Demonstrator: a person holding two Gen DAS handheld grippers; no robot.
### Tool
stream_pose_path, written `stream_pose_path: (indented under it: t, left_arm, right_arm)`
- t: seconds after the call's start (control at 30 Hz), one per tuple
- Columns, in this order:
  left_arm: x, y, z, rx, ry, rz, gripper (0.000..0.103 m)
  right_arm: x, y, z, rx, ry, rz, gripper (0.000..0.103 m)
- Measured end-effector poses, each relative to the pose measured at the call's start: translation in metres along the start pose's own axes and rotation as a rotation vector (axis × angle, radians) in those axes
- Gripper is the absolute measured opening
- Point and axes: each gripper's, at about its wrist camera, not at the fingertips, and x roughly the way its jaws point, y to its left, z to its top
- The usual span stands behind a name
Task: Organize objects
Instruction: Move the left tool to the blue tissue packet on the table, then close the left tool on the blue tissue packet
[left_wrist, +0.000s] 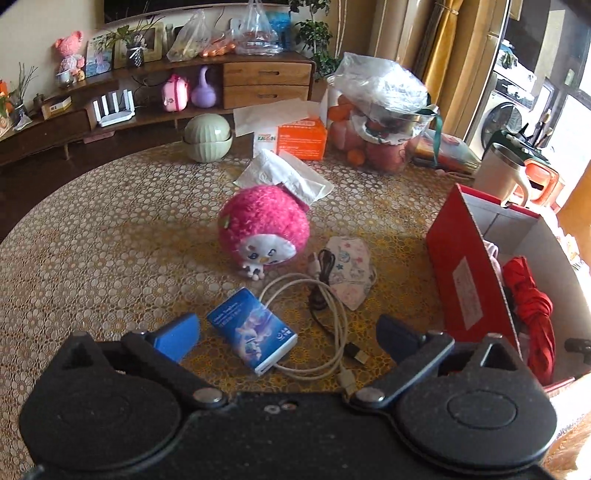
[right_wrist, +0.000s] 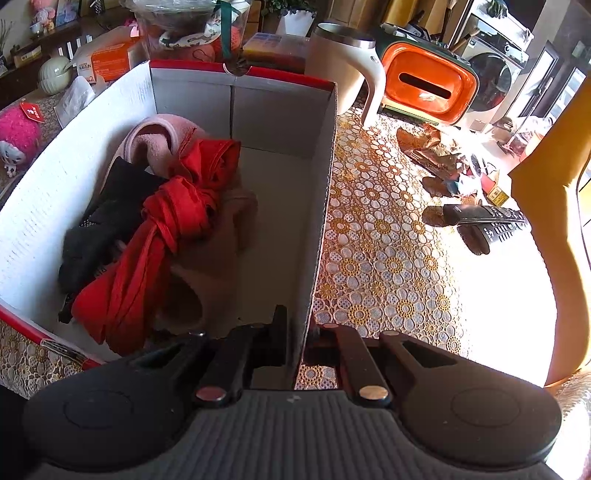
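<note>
My left gripper (left_wrist: 286, 328) hangs open and wide over the patterned table, nothing held. A blue tissue pack (left_wrist: 251, 330) lies between its blue fingertips (left_wrist: 181, 334), nearer the left one. A coiled white cable (left_wrist: 334, 314), a black cable (left_wrist: 320, 291) and a patterned face mask (left_wrist: 351, 273) lie just beyond. Further back sits a pink plush toy (left_wrist: 264, 229). The red cardboard box (left_wrist: 465, 280) stands to the right. My right gripper (right_wrist: 301, 328) is shut on the box's right wall (right_wrist: 321, 192). Inside lie a red cloth (right_wrist: 162, 236), a pink slipper (right_wrist: 155, 140) and a black item (right_wrist: 107, 221).
An orange tissue box (left_wrist: 301, 138), loose tissues (left_wrist: 284, 175), a green lidded bowl (left_wrist: 208, 138) and a bagged fruit jar (left_wrist: 376, 122) stand at the table's back. A white jug (right_wrist: 343, 70), an orange appliance (right_wrist: 428, 85), wrappers (right_wrist: 436, 155) and remotes (right_wrist: 487, 221) lie right of the box.
</note>
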Motion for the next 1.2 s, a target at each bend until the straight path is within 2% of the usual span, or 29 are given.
stream_pose_path:
  t: [0.3,0.57,0.8,0.93,1.1,1.13,1.2]
  left_arm:
    - [0.053,0.027,-0.003,-0.142,0.094,0.045,0.101]
    - [0.083,0.032,0.002,-0.168,0.110,0.104,0.101]
    - [0.101,0.023,-0.001,-0.122,0.127,0.169,0.100]
    - [0.105,0.024,-0.002,-0.124,0.137,0.174,0.090]
    - [0.103,0.026,-0.003,-0.128,0.129,0.160,0.071]
    - [0.102,0.026,-0.003,-0.128,0.127,0.155,0.063]
    - [0.099,0.027,-0.004,-0.123,0.123,0.157,0.060]
  right_arm:
    - [0.002,0.002,0.001,-0.004,0.008,-0.012,0.008]
    - [0.002,0.002,0.001,-0.003,0.011,-0.012,0.008]
    - [0.002,0.002,0.001,-0.002,0.012,-0.012,0.008]
    - [0.002,0.002,0.001,-0.002,0.012,-0.010,0.008]
    - [0.002,0.002,0.001,-0.005,0.012,-0.008,0.008]
    - [0.002,0.002,0.001,-0.005,0.012,-0.008,0.008]
    - [0.002,0.002,0.001,-0.005,0.011,-0.009,0.008]
